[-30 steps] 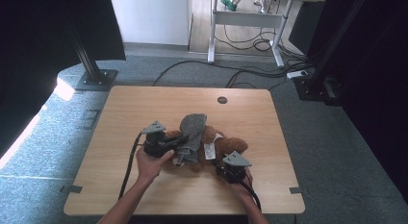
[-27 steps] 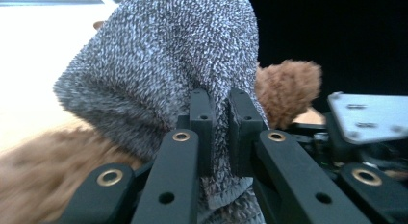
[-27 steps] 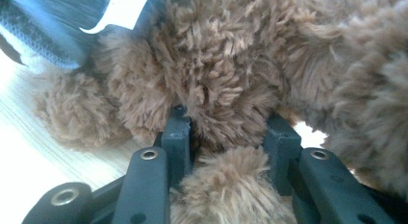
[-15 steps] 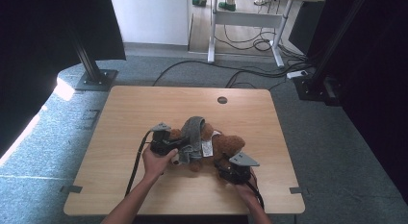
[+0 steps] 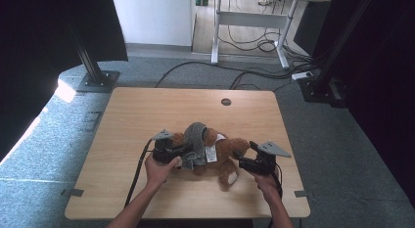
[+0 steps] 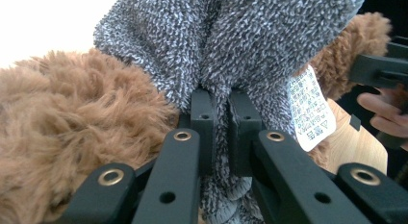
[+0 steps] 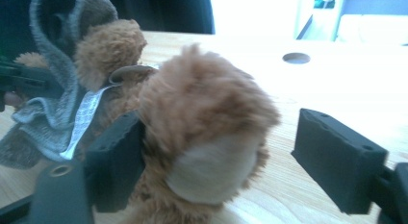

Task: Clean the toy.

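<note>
Left gripper (image 6: 221,123) clamped on grey sock (image 6: 226,46) draped over teddy bear (image 5: 220,152), mid-tabletop (image 5: 147,110). Right gripper (image 7: 216,161) apart around bear's foot (image 7: 207,137). Risk: unpinned bear drags along; sock bunches, slips.

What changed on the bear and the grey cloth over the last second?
The left gripper moved right along the teddy bear and is shut on the grey cloth, now bunched and draped over the bear. The right gripper shifted right, its jaws open around a bear limb. The bear stayed mid-table.
</note>
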A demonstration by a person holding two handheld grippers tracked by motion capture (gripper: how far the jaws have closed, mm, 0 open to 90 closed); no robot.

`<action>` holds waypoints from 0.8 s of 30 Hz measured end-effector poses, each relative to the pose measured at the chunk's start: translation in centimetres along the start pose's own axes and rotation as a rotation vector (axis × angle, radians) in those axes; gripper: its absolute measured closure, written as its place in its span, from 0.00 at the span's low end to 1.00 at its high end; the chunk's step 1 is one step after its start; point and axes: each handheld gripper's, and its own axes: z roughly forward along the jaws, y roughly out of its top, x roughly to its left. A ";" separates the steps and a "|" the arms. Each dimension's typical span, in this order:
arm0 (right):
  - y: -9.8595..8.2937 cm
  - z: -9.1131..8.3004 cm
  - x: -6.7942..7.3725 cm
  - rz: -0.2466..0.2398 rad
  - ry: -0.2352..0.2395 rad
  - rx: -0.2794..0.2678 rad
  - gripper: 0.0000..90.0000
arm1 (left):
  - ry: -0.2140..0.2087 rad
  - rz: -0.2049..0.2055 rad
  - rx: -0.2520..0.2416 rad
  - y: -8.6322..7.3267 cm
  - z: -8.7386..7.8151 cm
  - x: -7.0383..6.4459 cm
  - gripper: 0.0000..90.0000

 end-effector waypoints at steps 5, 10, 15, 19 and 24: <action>-0.9 1.0 0.8 -0.062 0.055 0.003 0.58 | 0.000 -0.002 -0.001 0.1 -0.6 -0.3 0.92; -1.7 0.9 0.9 -0.055 0.061 -0.021 0.65 | -0.031 0.018 -0.028 1.3 -1.6 -1.5 0.92; -1.8 1.0 1.5 -0.100 0.026 -0.029 0.65 | -0.102 0.099 -0.048 4.3 -1.1 -5.5 0.92; -1.9 1.1 1.9 -0.118 0.012 -0.029 0.66 | -0.132 0.150 -0.003 5.7 1.3 -8.0 0.92; -1.9 1.0 2.0 -0.136 0.010 -0.029 0.66 | -0.124 0.155 0.068 6.0 4.5 -8.9 0.91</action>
